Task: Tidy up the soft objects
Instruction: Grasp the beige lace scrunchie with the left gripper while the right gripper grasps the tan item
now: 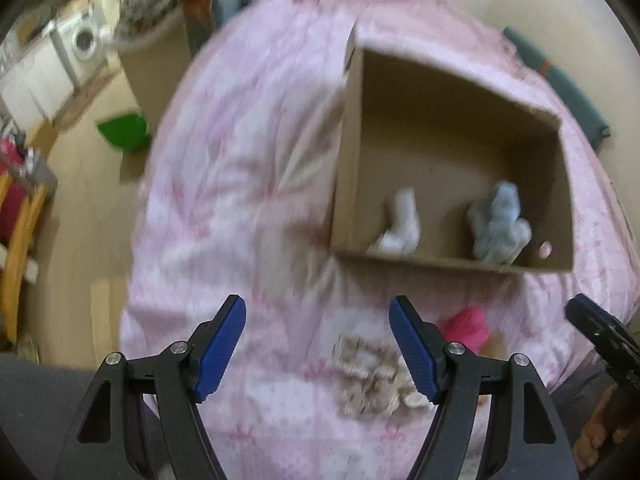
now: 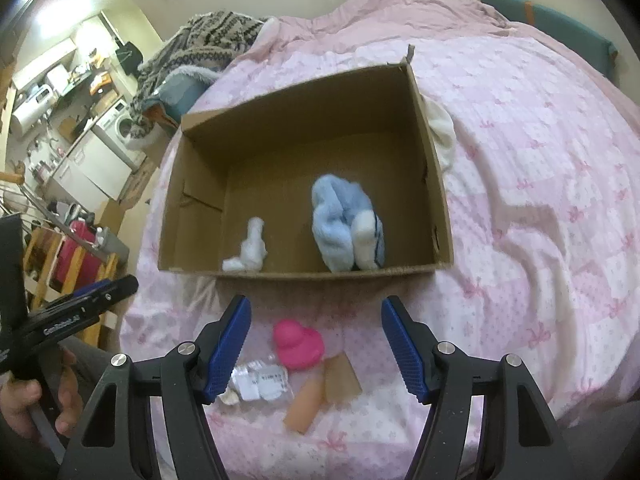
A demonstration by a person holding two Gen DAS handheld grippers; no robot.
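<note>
An open cardboard box [image 2: 436, 184] lies on the pink bed; it also shows in the left wrist view [image 1: 348, 152]. Inside lie a light blue fluffy sock bundle [image 2: 344, 228] [image 1: 498, 224] and a small white soft piece [image 2: 252, 248] [image 1: 400, 224]. In front of the box lie a pink soft toy [image 2: 298, 344] [image 1: 466, 326], a clear packet with white contents [image 2: 260, 384] [image 1: 372, 380] and two tan pieces [image 2: 320, 388]. My right gripper [image 2: 316, 348] is open and empty above these. My left gripper [image 1: 318, 352] is open and empty over the quilt; it also shows in the right wrist view [image 2: 100, 296].
The pink quilt [image 2: 540, 208] covers the bed. A patterned blanket [image 2: 208, 40] lies at the far left corner. A white fluffy item [image 2: 442, 132] sits behind the box's right wall. A drying rack with clothes [image 2: 68, 256] and a washing machine [image 2: 120, 124] stand left of the bed.
</note>
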